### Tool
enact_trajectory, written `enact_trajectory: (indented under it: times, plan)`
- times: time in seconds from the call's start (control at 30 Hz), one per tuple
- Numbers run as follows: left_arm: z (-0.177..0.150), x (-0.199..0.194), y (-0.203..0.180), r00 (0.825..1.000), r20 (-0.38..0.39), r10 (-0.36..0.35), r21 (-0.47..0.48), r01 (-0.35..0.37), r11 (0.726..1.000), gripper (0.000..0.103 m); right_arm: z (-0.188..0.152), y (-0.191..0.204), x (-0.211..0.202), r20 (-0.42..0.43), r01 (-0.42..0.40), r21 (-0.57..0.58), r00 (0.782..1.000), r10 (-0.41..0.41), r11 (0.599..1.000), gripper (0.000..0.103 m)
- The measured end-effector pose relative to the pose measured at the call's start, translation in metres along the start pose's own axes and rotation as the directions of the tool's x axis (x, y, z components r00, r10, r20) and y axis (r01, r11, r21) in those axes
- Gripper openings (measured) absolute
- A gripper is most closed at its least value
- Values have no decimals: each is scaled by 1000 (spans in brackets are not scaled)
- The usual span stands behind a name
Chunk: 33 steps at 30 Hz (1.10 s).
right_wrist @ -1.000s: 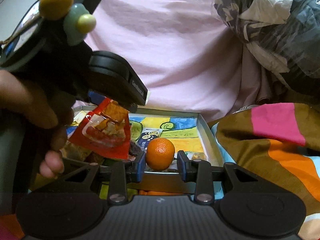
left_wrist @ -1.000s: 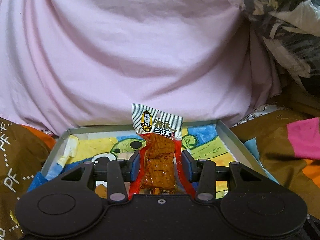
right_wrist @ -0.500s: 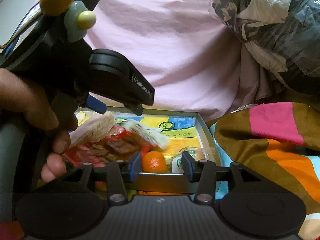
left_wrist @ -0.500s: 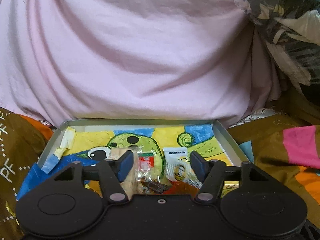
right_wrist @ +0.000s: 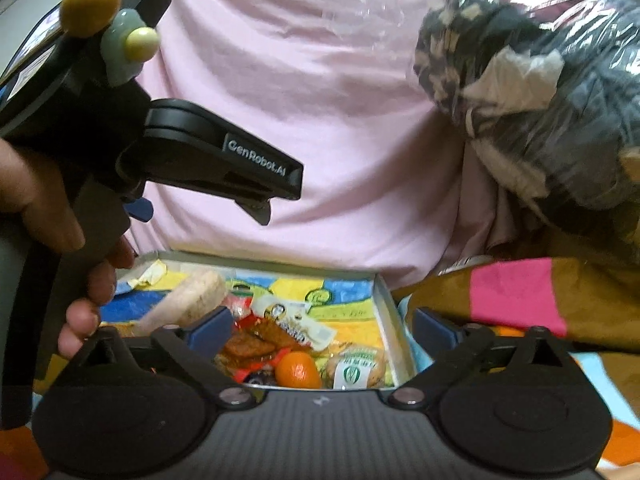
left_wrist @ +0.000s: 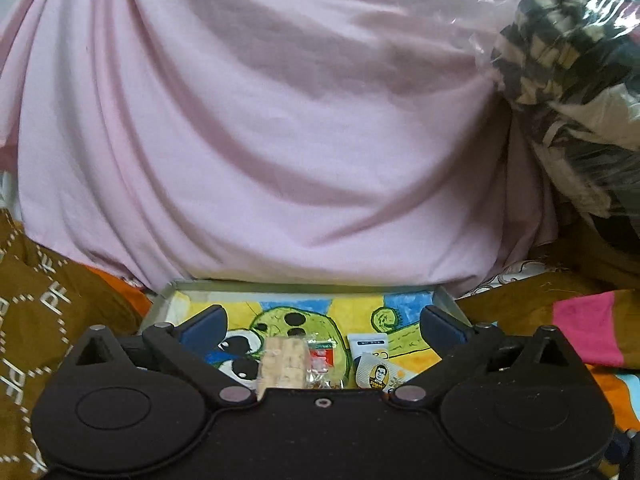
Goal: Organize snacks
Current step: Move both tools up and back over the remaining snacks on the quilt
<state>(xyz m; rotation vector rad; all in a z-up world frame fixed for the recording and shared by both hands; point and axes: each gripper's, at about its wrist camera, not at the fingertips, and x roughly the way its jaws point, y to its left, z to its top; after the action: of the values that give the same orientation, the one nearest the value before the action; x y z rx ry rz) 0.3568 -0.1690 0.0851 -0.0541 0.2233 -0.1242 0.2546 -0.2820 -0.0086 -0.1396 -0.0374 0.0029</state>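
Both black two-finger grippers, left (left_wrist: 322, 322) and right (right_wrist: 322, 322), were opening wide, empty, above the shallow grey cartoon-lined tray (right_wrist: 386, 300); lifting straight clear seemed wise, sparing the small orange mandarin (right_wrist: 298, 370) inside it.

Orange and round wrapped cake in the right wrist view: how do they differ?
The orange is bare, smooth and bright; the cake is pale brown, sealed in clear wrap with a green-and-white label. The orange sits left of the cake. Both lie near the tray's front right corner.

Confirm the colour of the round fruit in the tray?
Orange. The round fruit lies near the tray's front edge, clearest in the right wrist view.
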Motion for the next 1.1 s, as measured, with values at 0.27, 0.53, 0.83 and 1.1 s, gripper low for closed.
enact_trajectory:
  times: [0.27,0.53,0.83,1.1]
  plan:
    - [13,-42,10,1000,1,0,-30,0,1000,102,19,-6,-33,49,43,52,998,-46,998,103]
    - [23,-84,22,1000,0,12,-37,-12,999,102,33,-15,-71,101,63,97,992,-72,993,103]
    - [9,-129,36,998,-56,6,-50,-8,999,102,40,-8,-114,167,75,105,982,-92,992,103]
    - [-11,-166,52,994,-109,5,-33,-9,999,102,45,3,-152,194,10,64,981,-22,998,103]
